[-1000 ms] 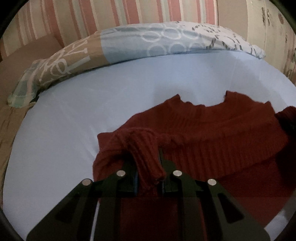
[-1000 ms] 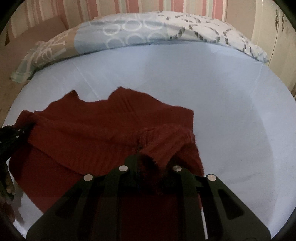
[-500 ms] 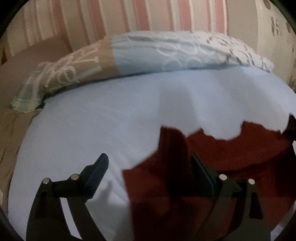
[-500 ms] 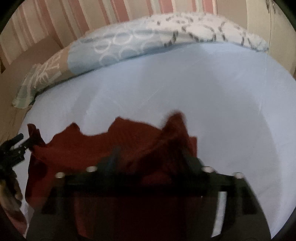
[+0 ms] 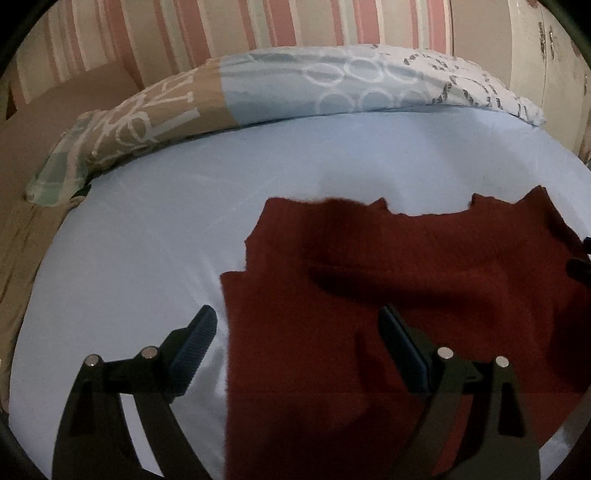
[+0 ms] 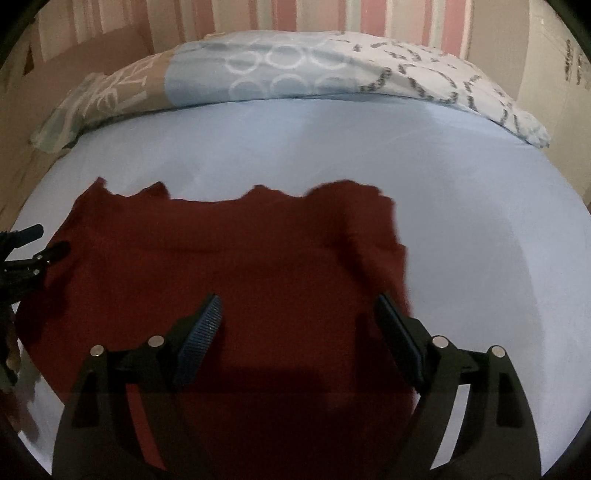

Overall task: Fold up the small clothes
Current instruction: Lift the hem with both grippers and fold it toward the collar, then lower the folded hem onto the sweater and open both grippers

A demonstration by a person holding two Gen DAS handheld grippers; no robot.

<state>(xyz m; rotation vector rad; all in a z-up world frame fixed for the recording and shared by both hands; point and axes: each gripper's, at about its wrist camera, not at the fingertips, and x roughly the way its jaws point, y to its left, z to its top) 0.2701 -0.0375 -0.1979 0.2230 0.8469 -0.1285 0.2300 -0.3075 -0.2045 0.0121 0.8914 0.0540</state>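
Now: both grippers' fingers (image 5: pixel 197 339) opened | sweater (image 5: pixel 369 295) sleeves released, flat.

I'm looking at a dark red ribbed sweater (image 5: pixel 388 280) lying on a plain pale blue sheet (image 5: pixel 147 258). My grippers' fingers (image 6: pixel 199 336) are showing black with dark blue ridged pads. The pillow (image 5: pixel 295 88) is showing tan, light blue with white rings, and white with grey marks. The wall (image 5: pixel 258 26) is showing pink, cream and grey stripes.
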